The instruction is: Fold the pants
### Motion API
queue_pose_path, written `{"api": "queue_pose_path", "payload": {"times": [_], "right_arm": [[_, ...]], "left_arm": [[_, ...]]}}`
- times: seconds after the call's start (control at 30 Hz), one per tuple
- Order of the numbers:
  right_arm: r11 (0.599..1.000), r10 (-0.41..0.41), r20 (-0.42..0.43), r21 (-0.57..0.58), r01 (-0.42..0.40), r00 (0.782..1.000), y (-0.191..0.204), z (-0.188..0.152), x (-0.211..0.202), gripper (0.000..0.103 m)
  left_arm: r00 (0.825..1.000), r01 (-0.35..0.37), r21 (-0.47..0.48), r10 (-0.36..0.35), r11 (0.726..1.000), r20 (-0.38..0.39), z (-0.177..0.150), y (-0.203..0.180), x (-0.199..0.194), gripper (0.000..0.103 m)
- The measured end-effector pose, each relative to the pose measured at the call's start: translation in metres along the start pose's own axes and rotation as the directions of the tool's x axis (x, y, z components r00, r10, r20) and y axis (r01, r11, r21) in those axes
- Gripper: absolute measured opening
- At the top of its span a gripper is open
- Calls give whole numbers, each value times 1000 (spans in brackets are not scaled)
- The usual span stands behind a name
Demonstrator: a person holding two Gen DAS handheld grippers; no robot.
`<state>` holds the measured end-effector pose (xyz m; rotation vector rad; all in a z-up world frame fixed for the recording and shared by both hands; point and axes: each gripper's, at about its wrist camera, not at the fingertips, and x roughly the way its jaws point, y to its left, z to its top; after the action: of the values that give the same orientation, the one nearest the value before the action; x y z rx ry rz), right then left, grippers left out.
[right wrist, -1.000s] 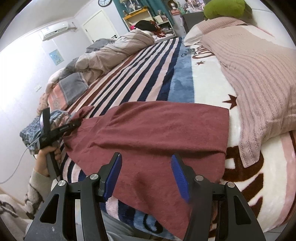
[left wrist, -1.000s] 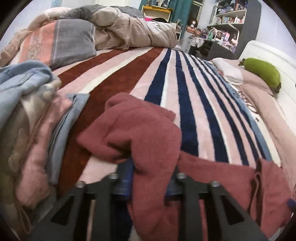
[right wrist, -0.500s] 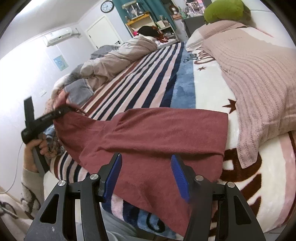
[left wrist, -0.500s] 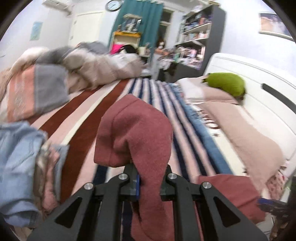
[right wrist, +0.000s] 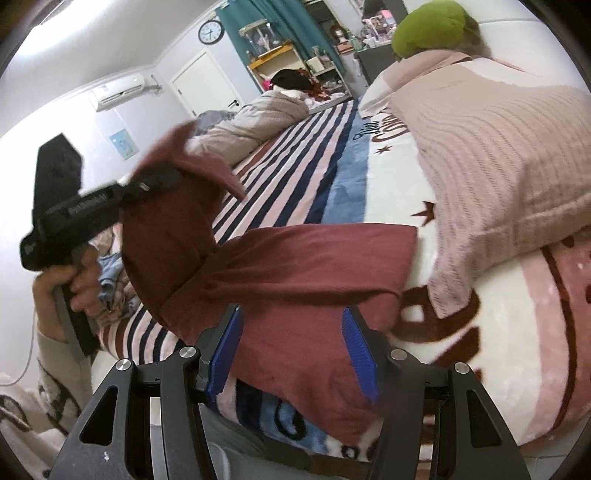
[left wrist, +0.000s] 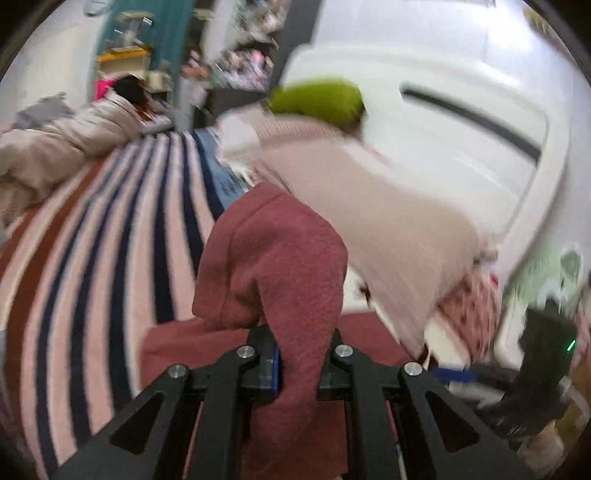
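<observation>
Home bedroom: bed, pillows.

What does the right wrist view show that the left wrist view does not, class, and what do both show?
Only the right wrist view: the hand carrying the left gripper, the clock and the open right gripper above the flat part of the pants. Only the left wrist view: the left fingers clamped on the raised cloth, close up. Both: pants, striped blanket and green pillow.
</observation>
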<state>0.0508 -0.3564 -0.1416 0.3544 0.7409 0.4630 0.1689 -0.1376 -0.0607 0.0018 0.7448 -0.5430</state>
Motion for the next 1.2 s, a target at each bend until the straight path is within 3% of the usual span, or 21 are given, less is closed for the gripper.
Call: {"api": "queue_pose_path", "payload": {"times": [0.1, 0.2, 0.27, 0.37, 0.53, 0.7, 0.8, 0.87, 1.1, 1.2], "right_arm": [[1000, -15, 6, 13, 15, 1000, -9, -3, -7, 53], [999, -26, 7, 30, 26, 1000, -16, -6, -12, 54], [999, -35, 7, 38, 35, 999, -20, -7, -13, 54], [998, -41, 5, 49, 41, 999, -22, -7, -13, 54], [999, -14, 0, 40, 14, 1000, -13, 1, -7, 55], [997, 69, -16, 38, -69, 997, 7, 13, 11, 64], [995, 101, -35, 30, -100, 994, 19, 21, 29, 71], [991, 125, -57, 50, -122, 991, 23, 27, 45, 80], [976, 165, -110, 162, -146, 980, 21, 47, 95, 83], [978, 158, -134, 159, -136, 978, 24, 54, 113, 83]], "left_arm": [[991, 30, 47, -24, 998, -129, -19, -8, 35, 9], [977, 53, 48, -41, 997, -207, -34, -9, 50, 10], [974, 77, 36, -67, 996, -218, -39, -6, 47, 21], [979, 105, 25, -99, 994, -175, -39, 1, 28, 46], [993, 104, -16, -105, 994, -58, -43, 27, -21, 52], [999, 26, -45, -27, 999, -20, -56, 61, -40, 53], [1000, 18, -83, -19, 996, -14, -69, 82, -42, 53], [1000, 21, -93, -23, 995, -13, -77, 89, -39, 53], [996, 87, -115, -89, 990, -8, -97, 107, -28, 53], [994, 111, -121, -111, 986, 3, -100, 112, -27, 53]]}}
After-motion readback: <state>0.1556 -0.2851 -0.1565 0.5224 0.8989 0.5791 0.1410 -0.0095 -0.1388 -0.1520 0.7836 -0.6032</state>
